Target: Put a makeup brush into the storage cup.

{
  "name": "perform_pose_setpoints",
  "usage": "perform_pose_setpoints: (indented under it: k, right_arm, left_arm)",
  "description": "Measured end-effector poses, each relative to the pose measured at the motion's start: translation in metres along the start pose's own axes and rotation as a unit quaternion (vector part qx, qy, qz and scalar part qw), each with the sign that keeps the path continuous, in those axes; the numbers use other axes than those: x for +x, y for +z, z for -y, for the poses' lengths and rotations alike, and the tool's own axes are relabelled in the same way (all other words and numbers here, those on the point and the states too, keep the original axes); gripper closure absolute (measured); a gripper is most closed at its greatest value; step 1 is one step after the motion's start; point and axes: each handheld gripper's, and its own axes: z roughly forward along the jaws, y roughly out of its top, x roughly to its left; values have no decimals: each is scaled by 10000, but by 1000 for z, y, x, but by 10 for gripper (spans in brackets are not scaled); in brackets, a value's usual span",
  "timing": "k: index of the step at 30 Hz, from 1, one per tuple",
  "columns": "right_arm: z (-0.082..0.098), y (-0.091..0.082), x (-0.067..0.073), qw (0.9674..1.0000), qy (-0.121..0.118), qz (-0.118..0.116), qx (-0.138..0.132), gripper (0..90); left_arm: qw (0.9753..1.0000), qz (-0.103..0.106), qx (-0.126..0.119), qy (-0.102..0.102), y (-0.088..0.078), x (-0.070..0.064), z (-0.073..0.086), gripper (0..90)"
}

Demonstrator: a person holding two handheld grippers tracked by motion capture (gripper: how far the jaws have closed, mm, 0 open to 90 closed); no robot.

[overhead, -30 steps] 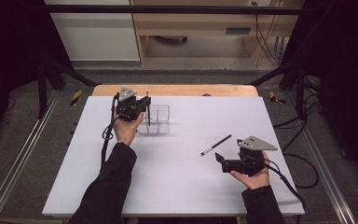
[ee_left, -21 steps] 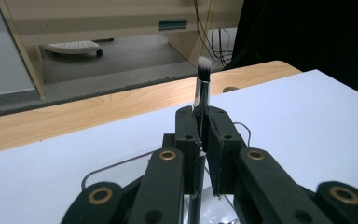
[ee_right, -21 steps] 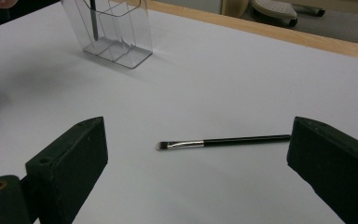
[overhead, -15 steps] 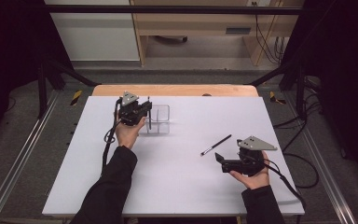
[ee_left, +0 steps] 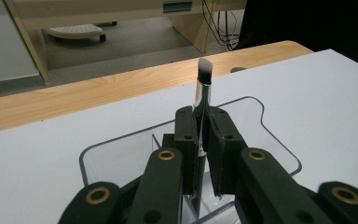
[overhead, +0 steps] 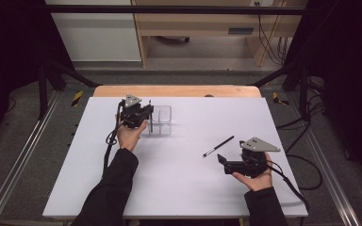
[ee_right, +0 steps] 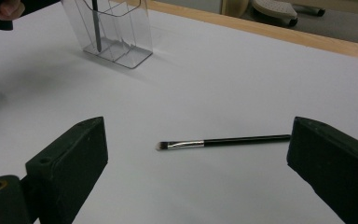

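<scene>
While left gripper (ee_left: 204, 140) pinches upright brush (ee_left: 204, 81) — over organizer (ee_left: 261, 116); right gripper (ee_right: 198, 154) spread

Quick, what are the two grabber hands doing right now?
Left gripper: closed on a makeup brush, upright over the clear organizer.
Right gripper: open, holding nothing; another brush lies ahead.

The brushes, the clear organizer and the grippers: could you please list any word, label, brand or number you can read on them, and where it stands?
None: no readable text in any view.
Held brush: no print visible.
Brush on the table: plain black handle.
Clear organizer: unmarked.
Left gripper and right gripper: no labels visible.
</scene>
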Motion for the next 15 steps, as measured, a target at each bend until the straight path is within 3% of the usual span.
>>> perform_pose_setpoints:
  k: [8,15]
  right_arm:
    - [0,-1,0,10000,-7,3,-8,56]
    - [-1,-2,0,10000,-1,12,-13,55]
  left_arm:
    - [10000,-19,-81,-44,-12,5,-3,789]
    - [9997,47,-250,-43,-29,7,-7,693]
